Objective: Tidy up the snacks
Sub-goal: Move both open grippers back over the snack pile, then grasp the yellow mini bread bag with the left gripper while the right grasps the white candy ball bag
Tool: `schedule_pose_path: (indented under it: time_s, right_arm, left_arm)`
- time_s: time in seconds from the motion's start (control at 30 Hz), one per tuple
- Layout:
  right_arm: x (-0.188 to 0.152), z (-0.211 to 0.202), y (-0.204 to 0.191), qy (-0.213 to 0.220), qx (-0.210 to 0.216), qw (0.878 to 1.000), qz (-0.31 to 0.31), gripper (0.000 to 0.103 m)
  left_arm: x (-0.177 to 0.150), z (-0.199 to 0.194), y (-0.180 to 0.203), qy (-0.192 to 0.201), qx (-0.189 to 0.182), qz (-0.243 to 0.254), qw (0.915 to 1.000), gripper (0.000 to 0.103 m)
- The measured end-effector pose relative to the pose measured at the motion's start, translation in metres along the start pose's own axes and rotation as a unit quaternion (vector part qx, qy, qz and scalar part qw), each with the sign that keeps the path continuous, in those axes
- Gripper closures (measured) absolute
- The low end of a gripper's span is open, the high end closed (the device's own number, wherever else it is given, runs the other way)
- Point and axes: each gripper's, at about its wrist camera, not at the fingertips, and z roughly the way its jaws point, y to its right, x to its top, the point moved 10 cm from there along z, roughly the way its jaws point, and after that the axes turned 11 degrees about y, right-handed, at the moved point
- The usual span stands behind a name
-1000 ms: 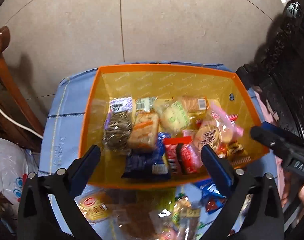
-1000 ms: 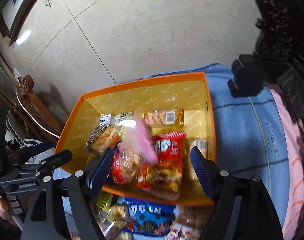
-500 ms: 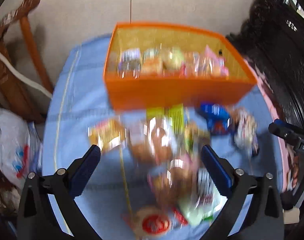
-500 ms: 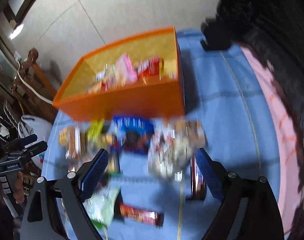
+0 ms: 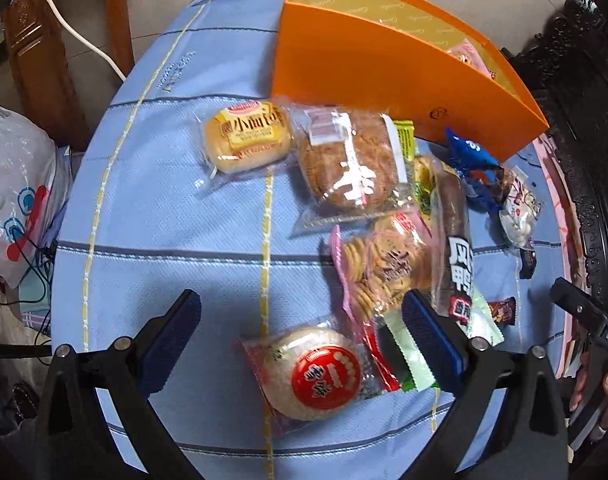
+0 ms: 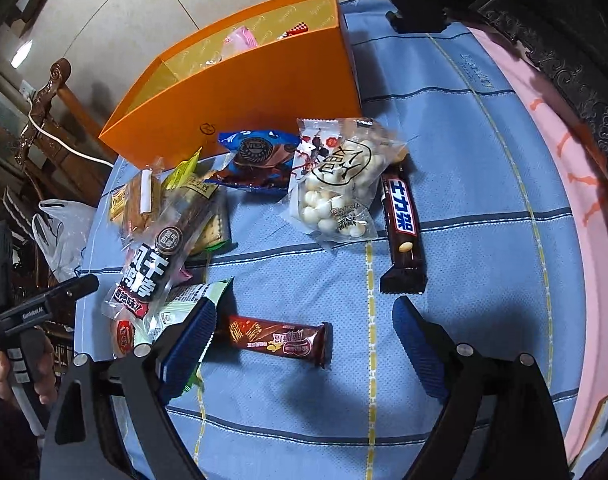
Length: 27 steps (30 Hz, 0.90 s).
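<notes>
Both grippers stood open and empty. The right gripper (image 6: pixel 304 338) was nearer the small chocolate bar (image 6: pixel 279 339) — lower centre of frame, long axis crosswise between the fingers. The left gripper (image 5: pixel 300 330) framed a round cake packet (image 5: pixel 317 372) (lower centre).

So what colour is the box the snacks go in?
Orange box, with a yellow-gold lining; clearest in the right wrist view.

Both grippers have pulled back from above the orange box (image 5: pixel 367 64) to over the loose snacks.
</notes>
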Motion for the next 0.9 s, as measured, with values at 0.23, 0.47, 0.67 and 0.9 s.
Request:
schedule_pose_path:
  time_s: [0.23, 0.47, 0.67, 0.9]
  right_arm:
    - [0.005, 0.004, 0.013, -0.001, -0.008, 1.0, 0.016, 0.012]
    - [0.013, 0.015, 0.023, -0.013, -0.013, 0.999, 0.029, 0.012]
    - [0.026, 0.024, 0.04, -0.02, -0.029, 0.999, 0.041, 0.012]
    - [0.043, 0.043, 0.057, -0.03, -0.048, 0.997, 0.061, 0.012]
  left_arm:
    - [0.038, 0.008, -0.03, 0.026, 0.032, 0.003, 0.9992, 0.004]
    - [0.071, 0.044, -0.04, 0.016, 0.042, 0.104, 0.9935, 0.004]
    - [0.082, 0.091, -0.036, -0.022, 0.032, 0.202, 0.9787, 0.004]
    - [0.089, 0.116, -0.028, -0.027, -0.007, 0.229, 0.9731, 0.037]
